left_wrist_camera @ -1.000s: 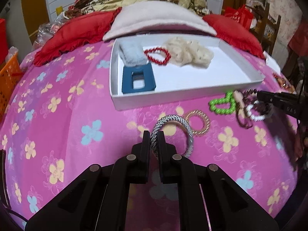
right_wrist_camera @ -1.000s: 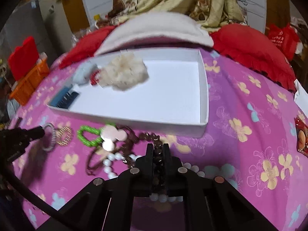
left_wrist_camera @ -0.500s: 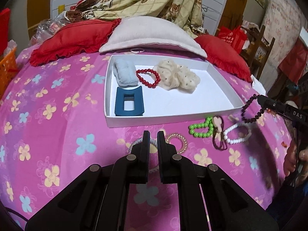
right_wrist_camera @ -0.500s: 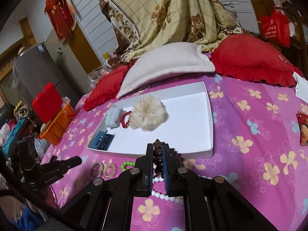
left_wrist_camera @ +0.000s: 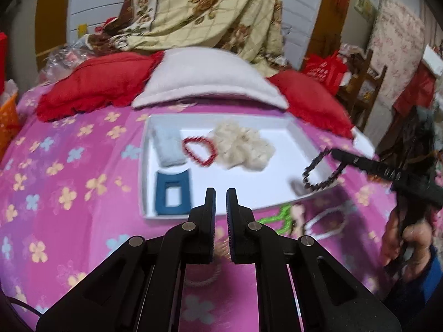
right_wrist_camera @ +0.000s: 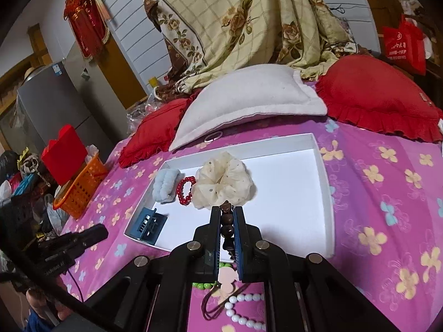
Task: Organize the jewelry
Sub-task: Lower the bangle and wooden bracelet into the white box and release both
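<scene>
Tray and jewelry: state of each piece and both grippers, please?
right gripper, shut on dark bead bracelet
left gripper, shut; hold unclear
white tray, open, on bedspread
red bead bracelet, lying in white tray
cream scrunchie, lying in white tray
white bead bracelet, loose on bedspread

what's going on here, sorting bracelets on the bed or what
A person with a claw in each hand is sorting jewelry on a pink flowered bedspread into a white tray. The right claw is shut on a dark bead bracelet, which hangs over the tray's near right corner. The left claw is shut; whether it grips anything is unclear. The tray already holds a red bead bracelet and a cream scrunchie. Green and white bead strands lie outside.
</scene>
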`<state>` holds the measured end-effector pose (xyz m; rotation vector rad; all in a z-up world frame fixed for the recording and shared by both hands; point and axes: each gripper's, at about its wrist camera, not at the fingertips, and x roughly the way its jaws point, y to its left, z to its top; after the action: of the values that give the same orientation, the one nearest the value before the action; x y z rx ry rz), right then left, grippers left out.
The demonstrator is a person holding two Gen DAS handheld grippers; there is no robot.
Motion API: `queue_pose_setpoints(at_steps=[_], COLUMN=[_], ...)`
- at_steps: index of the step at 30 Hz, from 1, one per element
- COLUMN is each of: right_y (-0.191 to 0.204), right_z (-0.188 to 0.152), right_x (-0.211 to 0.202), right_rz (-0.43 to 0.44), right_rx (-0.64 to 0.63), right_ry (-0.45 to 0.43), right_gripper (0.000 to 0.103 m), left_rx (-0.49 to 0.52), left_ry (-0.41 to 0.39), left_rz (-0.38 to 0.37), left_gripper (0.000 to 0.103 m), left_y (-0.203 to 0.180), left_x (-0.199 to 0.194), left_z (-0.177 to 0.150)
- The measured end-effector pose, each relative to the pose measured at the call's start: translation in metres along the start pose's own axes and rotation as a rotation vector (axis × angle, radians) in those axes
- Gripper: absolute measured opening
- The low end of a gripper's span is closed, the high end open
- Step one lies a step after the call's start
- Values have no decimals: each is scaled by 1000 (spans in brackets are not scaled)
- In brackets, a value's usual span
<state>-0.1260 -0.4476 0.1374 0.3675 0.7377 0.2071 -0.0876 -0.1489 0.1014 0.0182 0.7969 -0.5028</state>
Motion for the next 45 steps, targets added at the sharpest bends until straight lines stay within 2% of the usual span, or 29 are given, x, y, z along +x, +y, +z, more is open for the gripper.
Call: queue_pose_setpoints(at_steps=[3, 5, 7, 11, 13, 14, 15, 17, 22, 26, 28, 31, 35, 38, 42, 45], right_y=[-2, -5, -8, -6, -5, -5, -4, -4, -3, -3, -1, 5, 20, 32, 42, 42], right_z=[-3, -4, -4, -5, -6, -7, -7, -8, -10, -9, -7, -2, 13, 22, 25, 22], right_x=[2, 2, 2, 4, 5, 6, 6, 7, 7, 5, 5, 6, 16, 31, 59, 76], right_rz=[0, 5, 12, 14, 16, 17, 16, 14, 14, 19, 17, 14, 46, 81, 137, 118], right_rx=[-3, 10, 23, 27, 25, 25, 24, 22, 21, 22, 17, 4, -5, 1, 37, 51], right_ry=[10, 13, 15, 18, 21, 23, 25, 27, 28, 20, 17, 18, 20, 39, 80, 111], right_gripper=[8, 8, 8, 8, 8, 8, 8, 8, 8, 8, 8, 8, 8, 8, 8, 8], left_rx=[3, 18, 61, 121, 128, 122, 114, 91, 56, 20, 11, 16, 18, 49, 27, 14], left_ry=[51, 98, 127, 191, 222, 203, 213, 210, 195, 131, 93, 55, 48, 69, 112, 122], left_rz=[38, 66, 111, 155, 155, 144, 127, 104, 50, -27, -42, -25, 4, 73, 95, 91], left_gripper=[11, 23, 27, 31, 31, 31, 30, 5, 5, 5, 5, 5, 5, 5, 5, 5], left_y=[9, 12, 9, 8, 10, 11, 12, 13, 12, 7, 4, -3, -9, -13, -2, 4], left_x=[8, 17, 27, 45, 52, 51, 52, 50, 43, 22, 15, 17, 36, 58, 80, 84], left_z=[-18, -30, -41, -57, -63, -63, -64, -62, -56, -42, -29, -4, 19, 22, 16, 13])
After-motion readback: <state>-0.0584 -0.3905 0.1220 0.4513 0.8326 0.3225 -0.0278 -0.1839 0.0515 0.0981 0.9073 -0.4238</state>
